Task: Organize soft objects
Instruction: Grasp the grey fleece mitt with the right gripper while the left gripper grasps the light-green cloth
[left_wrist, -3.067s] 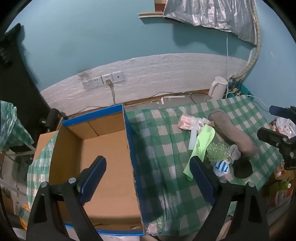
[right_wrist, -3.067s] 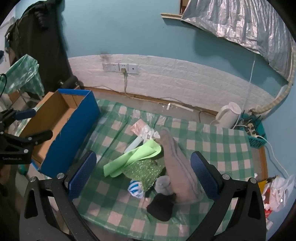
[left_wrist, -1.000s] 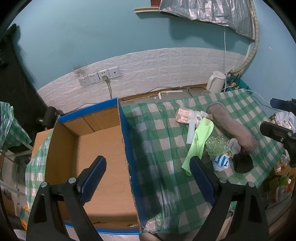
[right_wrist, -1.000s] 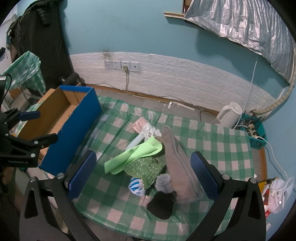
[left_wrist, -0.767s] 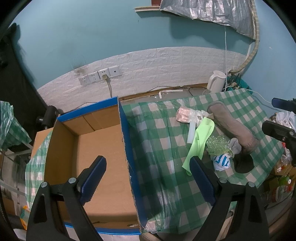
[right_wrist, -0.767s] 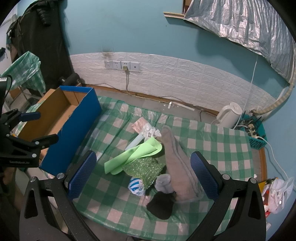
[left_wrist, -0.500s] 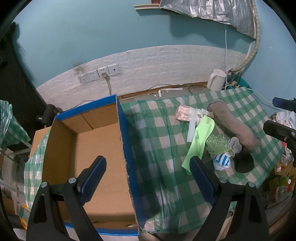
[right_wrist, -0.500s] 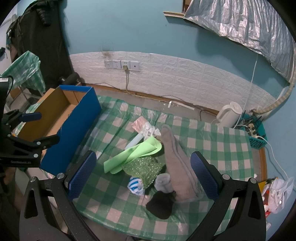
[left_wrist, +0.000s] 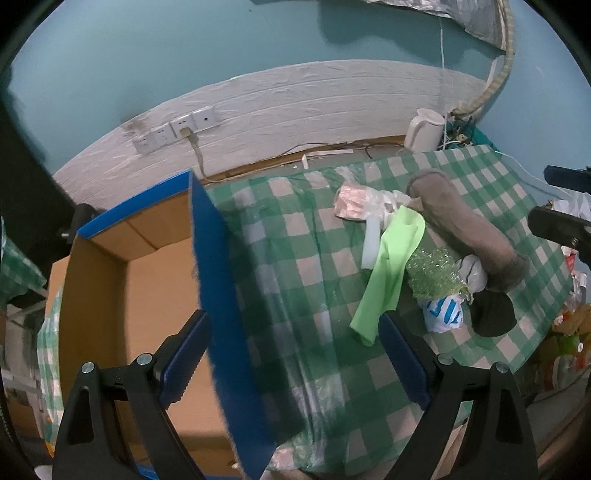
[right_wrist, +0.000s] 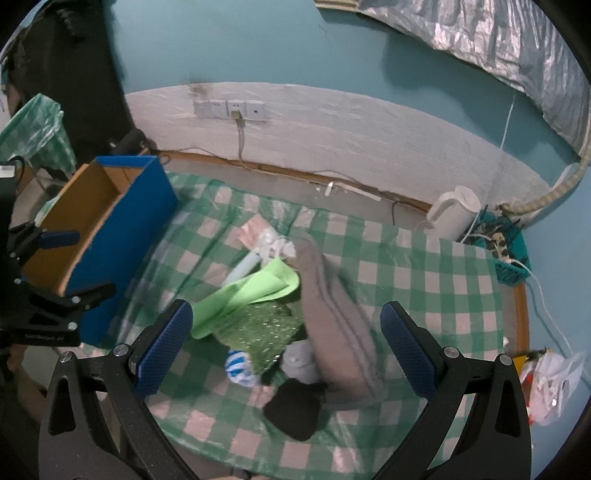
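While both tools gape empty, soft items (right_wrist: 280, 314) lie beside the box (right_wrist: 122, 229).

Dim, even indoor light in both my views. Motion blur smears the whole scene, worst mid-frame. Strong fisheye bending and black vignette at corners. Soft shadows on the upper wall.

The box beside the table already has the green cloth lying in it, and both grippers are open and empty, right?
Not quite. The box is empty in the left wrist view; the green cloth lies in the pile on the table. Both the left gripper and right gripper are open and empty.
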